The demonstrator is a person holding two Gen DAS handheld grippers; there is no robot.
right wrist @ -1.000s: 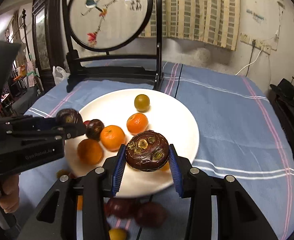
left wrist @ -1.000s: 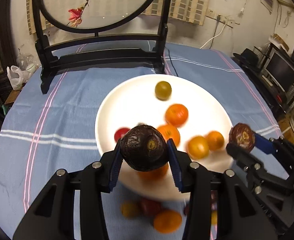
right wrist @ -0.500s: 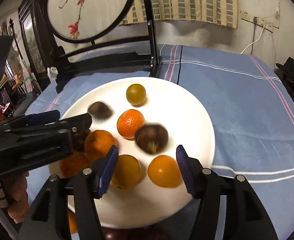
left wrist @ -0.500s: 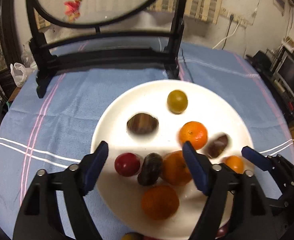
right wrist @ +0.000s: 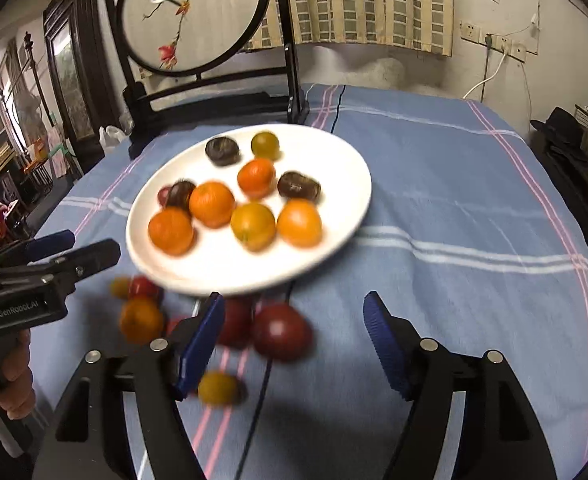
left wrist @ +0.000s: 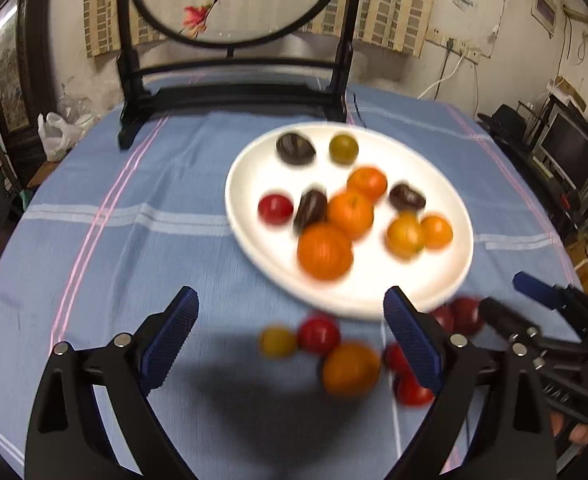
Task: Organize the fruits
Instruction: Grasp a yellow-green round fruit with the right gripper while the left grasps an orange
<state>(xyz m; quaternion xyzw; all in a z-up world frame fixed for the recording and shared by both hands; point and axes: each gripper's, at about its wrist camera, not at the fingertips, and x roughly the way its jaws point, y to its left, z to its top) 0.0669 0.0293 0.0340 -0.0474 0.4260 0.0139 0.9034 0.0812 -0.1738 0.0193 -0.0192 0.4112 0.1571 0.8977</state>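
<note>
A white plate (left wrist: 374, 284) (right wrist: 334, 168) on the blue cloth holds several oranges, three dark passion fruits (left wrist: 295, 148) (right wrist: 298, 186), a green-yellow fruit (left wrist: 343, 149) and a red one (left wrist: 275, 209). Loose fruit lies on the cloth in front of it: an orange (left wrist: 350, 368) (right wrist: 141, 319), red ones (left wrist: 318, 335), a dark red one (right wrist: 281, 332) and small yellow ones (left wrist: 277, 342) (right wrist: 217, 388). My left gripper (left wrist: 289, 308) (right wrist: 91, 242) hovers over the loose fruit, jaws opening, with nothing between them. My right gripper (right wrist: 294, 304) (left wrist: 504, 294) is likewise opening and grips nothing.
A round embroidered screen on a black stand (left wrist: 233, 96) (right wrist: 213, 100) stands at the back of the table. A dark cable (right wrist: 253, 412) runs across the cloth toward me. A person's hand (right wrist: 11, 376) holds the left gripper's handle. Furniture crowds the right side (left wrist: 566, 152).
Both grippers let go of the dark passion fruits they held, and these now lie on the plate. Both have drawn back from the plate to the loose fruit, jaws wider.
</note>
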